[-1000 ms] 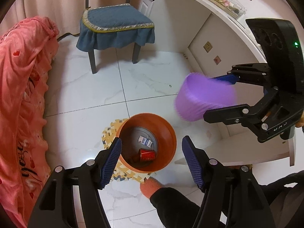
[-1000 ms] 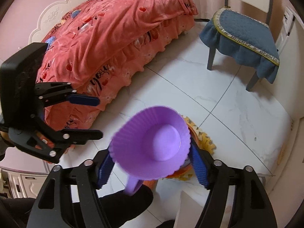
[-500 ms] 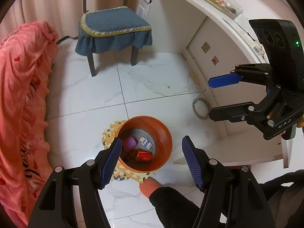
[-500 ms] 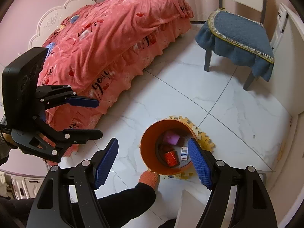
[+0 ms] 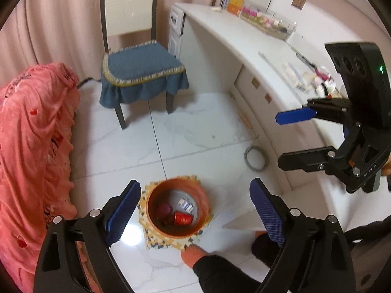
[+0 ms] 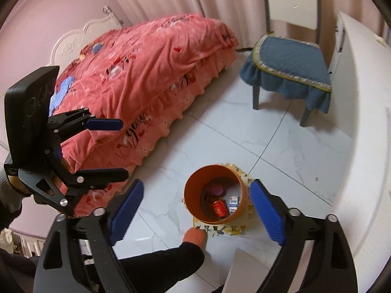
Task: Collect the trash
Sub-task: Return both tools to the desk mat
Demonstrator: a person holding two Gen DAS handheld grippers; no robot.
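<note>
Trash bin (image 5: 178,207), orange, sits on floor below and between left gripper (image 5: 194,211) fingers, holding red can (image 5: 182,218), purple cup (image 6: 216,190), small carton (image 6: 233,202). Both grippers empty, jaws opening wide; right gripper (image 6: 194,206) likewise above bin, likely post-drop. Carton print unreadable; bedspread (image 6: 136,78) script illegible.

Left gripper (image 5: 195,210) and right gripper (image 6: 195,207) both point steeply downward, jaws opening with nothing between the blue pads. A black-sleeved limb ending in orange (image 6: 196,238) extends below both.
</note>
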